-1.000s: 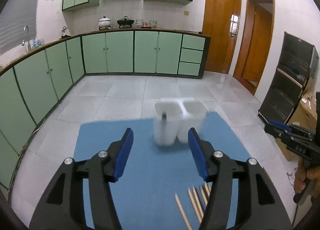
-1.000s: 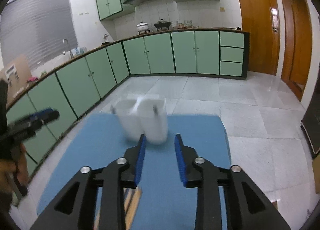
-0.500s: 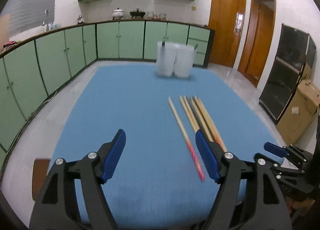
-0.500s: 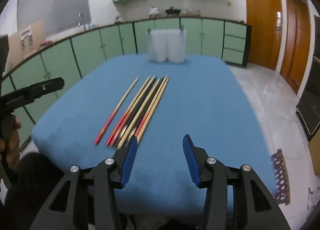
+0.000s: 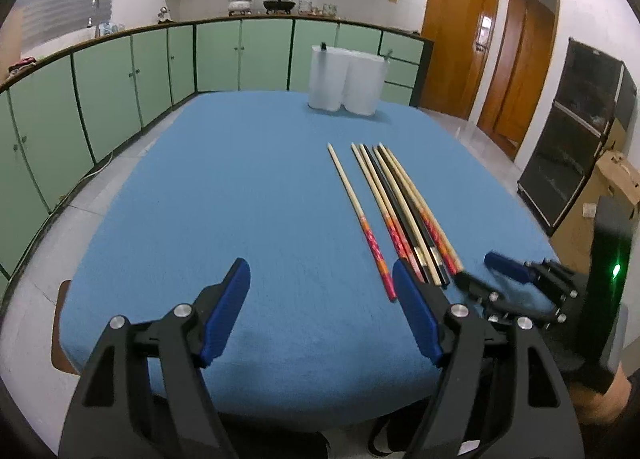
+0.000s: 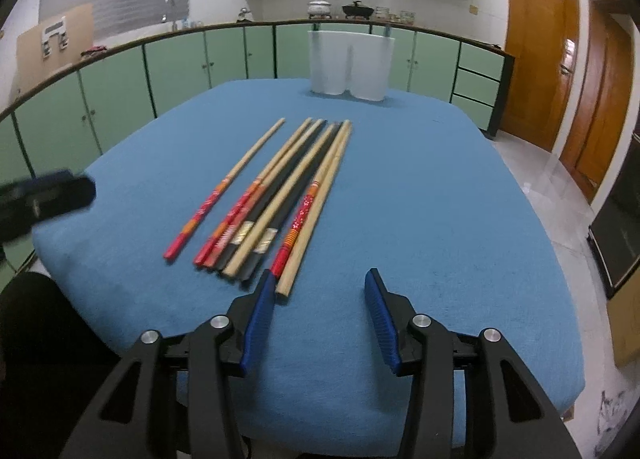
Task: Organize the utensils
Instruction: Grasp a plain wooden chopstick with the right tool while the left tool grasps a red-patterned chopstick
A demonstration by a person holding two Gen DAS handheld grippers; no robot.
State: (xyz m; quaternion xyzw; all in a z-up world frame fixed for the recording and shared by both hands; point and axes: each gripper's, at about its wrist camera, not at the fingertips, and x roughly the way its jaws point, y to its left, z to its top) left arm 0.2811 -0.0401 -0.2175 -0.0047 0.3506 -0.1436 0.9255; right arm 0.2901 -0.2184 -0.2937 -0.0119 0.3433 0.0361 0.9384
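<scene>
Chopsticks [image 6: 280, 195] lie in a loose row mid-desk [image 6: 440, 199], butts near, tips toward white holder [image 6: 350, 63] at far edge. Left tongs [image 5: 320, 307] released wide, nothing btwn; right tongs [image 6: 320, 311] also released, empty, just beside nearest butt ends. Best approach, IMO: take one stick at the butt, squeeze square across it, lift w/o nudging neighbours, then drop tip-first into holder.

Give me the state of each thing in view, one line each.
chopsticks: lying flat on the blue tablecloth, one apart from the bunch
white holder: upright at the far edge
left gripper: jaws open, empty
right gripper: jaws open, empty
</scene>
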